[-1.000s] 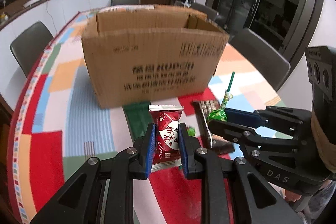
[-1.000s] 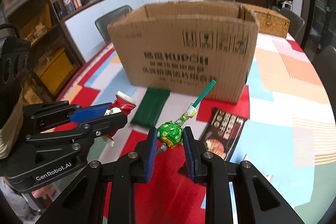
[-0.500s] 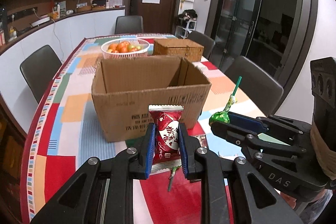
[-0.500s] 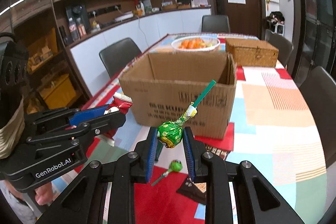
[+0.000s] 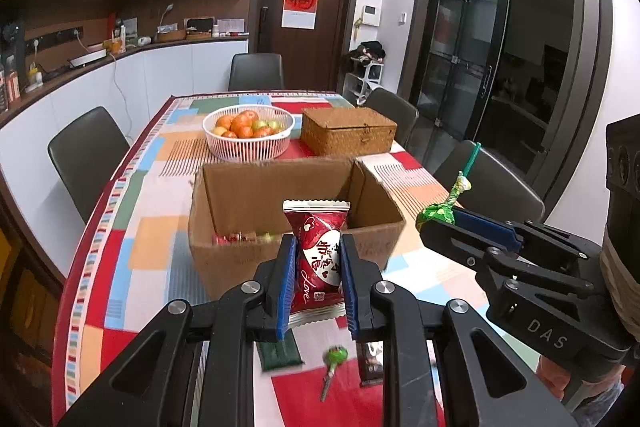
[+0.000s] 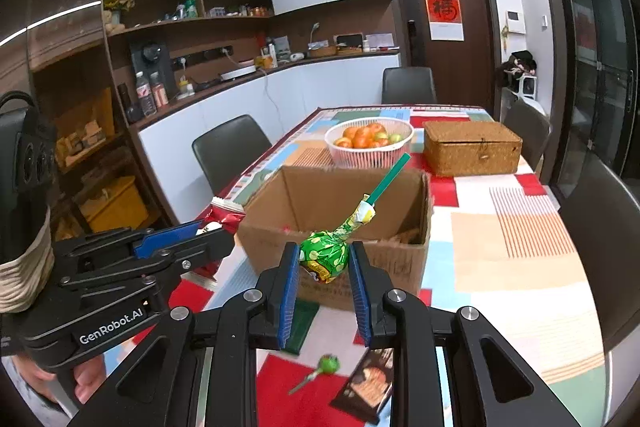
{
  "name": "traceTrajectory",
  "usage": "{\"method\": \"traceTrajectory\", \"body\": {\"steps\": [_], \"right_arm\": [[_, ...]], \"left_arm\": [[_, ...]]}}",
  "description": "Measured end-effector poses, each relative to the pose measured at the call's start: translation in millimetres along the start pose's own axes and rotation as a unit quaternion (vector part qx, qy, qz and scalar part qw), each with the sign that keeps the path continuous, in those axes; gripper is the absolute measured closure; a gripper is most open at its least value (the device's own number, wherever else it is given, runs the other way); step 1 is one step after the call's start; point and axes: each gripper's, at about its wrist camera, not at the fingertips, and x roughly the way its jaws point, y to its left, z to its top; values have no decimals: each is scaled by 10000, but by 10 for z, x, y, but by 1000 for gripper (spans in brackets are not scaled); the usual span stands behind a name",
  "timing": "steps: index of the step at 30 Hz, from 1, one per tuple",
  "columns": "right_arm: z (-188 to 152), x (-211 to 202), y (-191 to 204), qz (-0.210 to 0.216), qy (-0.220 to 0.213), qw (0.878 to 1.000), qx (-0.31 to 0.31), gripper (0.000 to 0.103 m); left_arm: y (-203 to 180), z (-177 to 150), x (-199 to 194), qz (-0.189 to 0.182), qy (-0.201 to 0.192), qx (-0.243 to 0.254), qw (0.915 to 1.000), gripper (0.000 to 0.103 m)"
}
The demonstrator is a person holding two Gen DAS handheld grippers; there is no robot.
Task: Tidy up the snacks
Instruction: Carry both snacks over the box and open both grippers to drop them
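In the left wrist view, a red heart-print candy packet (image 5: 318, 259) is pinched upright between the blue pads of the left claw (image 5: 317, 281) at lower centre of the frame. The packet is held in the air in front of the open cardboard box (image 5: 296, 223), which sits at mid-frame on the patchwork-covered tabletop (image 5: 132, 227). A few small wrapped sweets (image 5: 236, 237) can be made out on the box floor near its front wall.

In the right wrist view, the right claw (image 6: 325, 281) is pressed onto the wrapped head of a green lollipop (image 6: 325, 255), whose green stick slants toward the upper right of the frame, across the box opening. The same lollipop is seen at right of the left wrist view, at the tip of the right claw, which appears there at the right edge.

Left lying on the tabletop, in the lower part of both frames, are a second, smaller green lollipop (image 6: 327, 363), a dark green packet (image 6: 302, 325) just in front of the box, and a dark snack bar (image 6: 370, 385) printed with a food picture, beside the small lollipop.

Behind the box, toward the upper centre, a white basket of fruit (image 5: 248, 131) and a woven lidded box (image 5: 347, 131) are set side by side.
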Motion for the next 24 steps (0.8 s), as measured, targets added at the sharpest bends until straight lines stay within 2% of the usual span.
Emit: {"method": "traceTrajectory", "body": {"steps": [10, 24], "right_arm": [[401, 348, -141, -180, -45, 9998, -39, 77], [605, 924, -286, -262, 317, 9991, -34, 77]], "left_arm": [[164, 294, 399, -18, 39, 16, 10000, 81], [366, 555, 977, -8, 379, -50, 9993, 80]]}}
